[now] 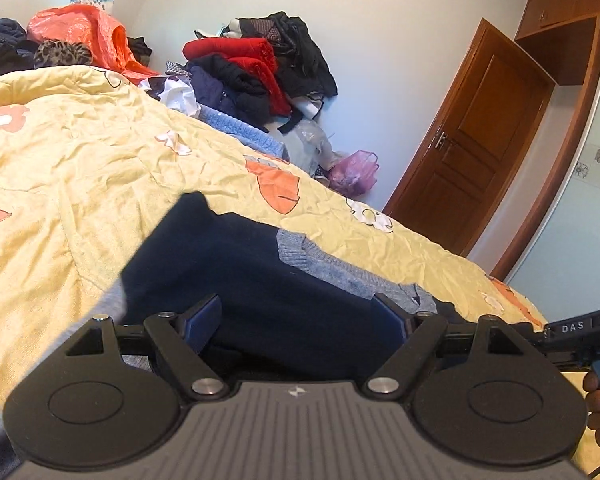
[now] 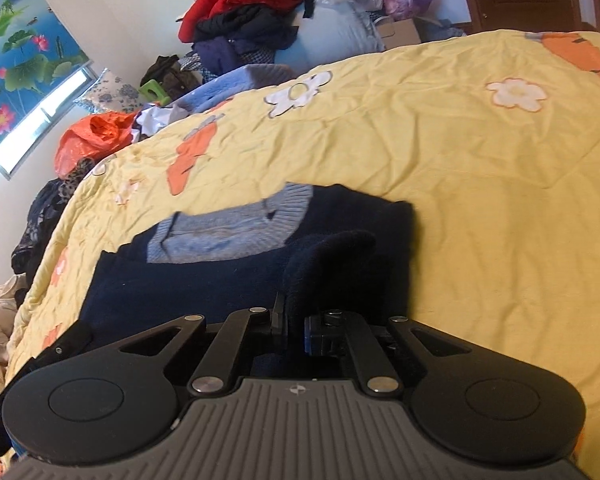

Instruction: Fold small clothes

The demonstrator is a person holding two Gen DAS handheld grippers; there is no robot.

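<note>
Navy sweater (image 2: 204, 280) on yellow bed quilt (image 2: 480, 168); right gripper (image 2: 296, 320) fingers pinch its fold; left gripper (image 1: 296, 320) fingers spread wide, empty.

Bedroom in a private home, as I read it from both wrist views. Bed (image 1: 80, 160) fills the middle of each frame, spread with a yellow quilt (image 2: 460, 180) printed with orange and white flowers. Heaped clothes (image 1: 256, 72) upper centre against a white wall. Orange plastic bag (image 1: 84, 32) upper left. Panelled wooden door (image 1: 468, 140) at right, built-in wooden cupboards (image 1: 568, 4) upper right. Lotus-print window blind (image 2: 24, 52) upper left in the right wrist view. Purple plastic bag (image 1: 354, 172) on the floor by the door.
</note>
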